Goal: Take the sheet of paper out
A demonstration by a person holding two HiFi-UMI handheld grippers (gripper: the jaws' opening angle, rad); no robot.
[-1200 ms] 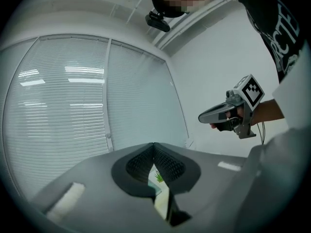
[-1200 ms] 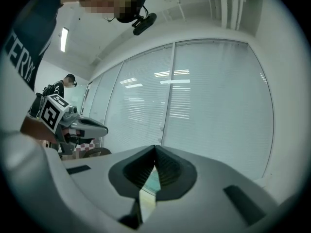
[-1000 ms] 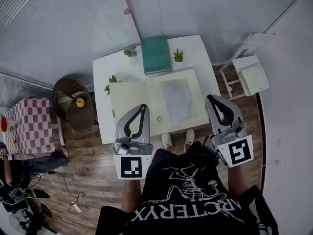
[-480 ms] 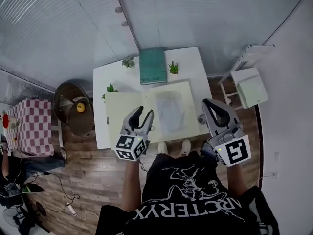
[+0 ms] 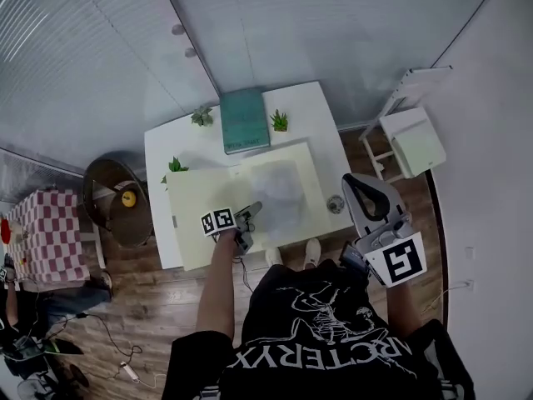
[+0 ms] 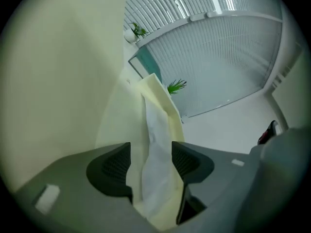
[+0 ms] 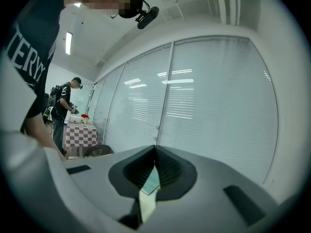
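An open pale yellow folder [image 5: 200,202] lies on the white table [image 5: 166,140], with a white sheet of paper [image 5: 275,192] on its right half. My left gripper [image 5: 250,215] is down at the folder's near edge. In the left gripper view its jaws [image 6: 151,159] stand open, with the white sheet [image 6: 158,144] and a yellow folder leaf [image 6: 73,81] between the ribbed pads [image 6: 187,161]. My right gripper [image 5: 351,182] hangs raised off the table's right front corner. Its jaws [image 7: 155,149] meet at the tips, holding nothing.
A teal book [image 5: 244,120] and small potted plants [image 5: 279,121] stand at the table's far side, and another plant [image 5: 175,166] at its left. A small round object [image 5: 335,204] lies right of the folder. A wicker chair [image 5: 112,198] stands left, a white stool [image 5: 412,136] right.
My left gripper has dropped from chest height to the folder and opened around the sheet's edge. The right gripper has stayed raised and shut.
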